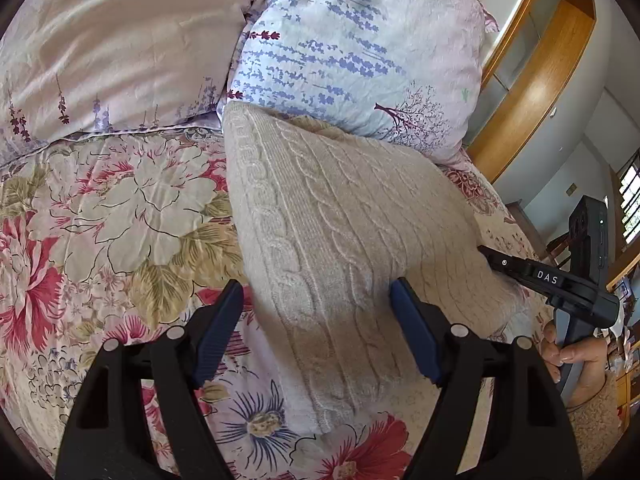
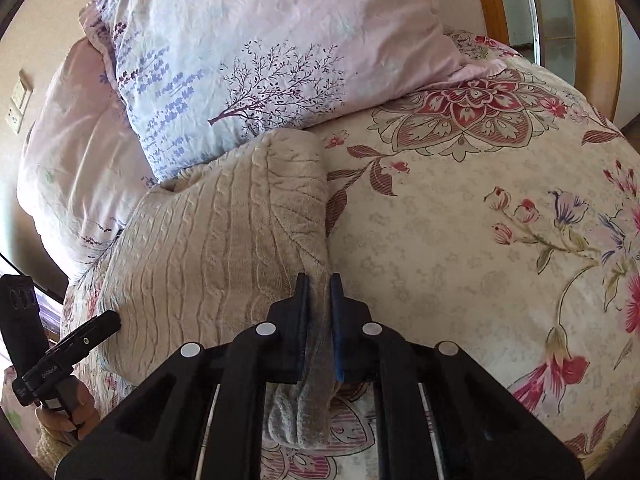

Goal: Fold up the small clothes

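Note:
A beige cable-knit sweater [image 1: 340,240] lies folded on the floral bedspread [image 1: 120,208]. My left gripper [image 1: 318,300] is open, its blue pads either side of the sweater's near left edge, just above it. My right gripper [image 2: 319,292] is shut on the sweater's [image 2: 224,232] right edge, a fold of knit pinched between the pads and hanging below them. The right gripper also shows in the left wrist view [image 1: 492,258], at the sweater's right side. The left gripper shows in the right wrist view [image 2: 108,322], at the sweater's left edge.
Two lavender-print pillows [image 1: 360,48] [image 1: 112,48] lie behind the sweater against a wooden headboard [image 1: 536,92]. The bedspread [image 2: 480,220] stretches to the right of the sweater. The bed's edge and the room lie at far right in the left wrist view.

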Demonstrator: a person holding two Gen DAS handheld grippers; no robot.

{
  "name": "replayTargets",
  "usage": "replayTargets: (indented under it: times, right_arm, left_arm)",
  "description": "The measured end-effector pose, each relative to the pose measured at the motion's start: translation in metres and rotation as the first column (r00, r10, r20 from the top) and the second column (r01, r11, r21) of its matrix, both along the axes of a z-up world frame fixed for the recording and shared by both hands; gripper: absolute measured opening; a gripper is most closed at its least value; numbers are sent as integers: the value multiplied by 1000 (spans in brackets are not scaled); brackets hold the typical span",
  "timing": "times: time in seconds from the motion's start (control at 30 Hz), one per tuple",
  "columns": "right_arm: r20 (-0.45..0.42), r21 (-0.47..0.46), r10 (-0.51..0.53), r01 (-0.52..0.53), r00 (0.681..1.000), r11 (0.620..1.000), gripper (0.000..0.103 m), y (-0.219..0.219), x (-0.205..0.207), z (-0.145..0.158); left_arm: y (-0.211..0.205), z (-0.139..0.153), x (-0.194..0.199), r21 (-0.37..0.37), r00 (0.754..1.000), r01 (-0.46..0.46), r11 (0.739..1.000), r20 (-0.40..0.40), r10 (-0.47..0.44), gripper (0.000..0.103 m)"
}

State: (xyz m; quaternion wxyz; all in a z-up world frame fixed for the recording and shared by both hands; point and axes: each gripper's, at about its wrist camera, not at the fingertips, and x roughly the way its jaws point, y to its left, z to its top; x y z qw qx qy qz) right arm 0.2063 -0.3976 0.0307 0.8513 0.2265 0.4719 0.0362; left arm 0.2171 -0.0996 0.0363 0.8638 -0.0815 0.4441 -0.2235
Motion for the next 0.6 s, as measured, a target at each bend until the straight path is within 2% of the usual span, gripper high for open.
replayTargets:
  times: [0.4,0.6]
  right_arm:
    - [2,31,-1,1,1000,1000,11,-5,-1,-5]
    - [-39,45,6,-5,999,999,16,-9,7,-5]
  left_arm:
    - [-12,-14,0,61,1000,6,998,-2,-6,79]
    - [-16,-13,3,79,1000,7,997,-16,-6,79]
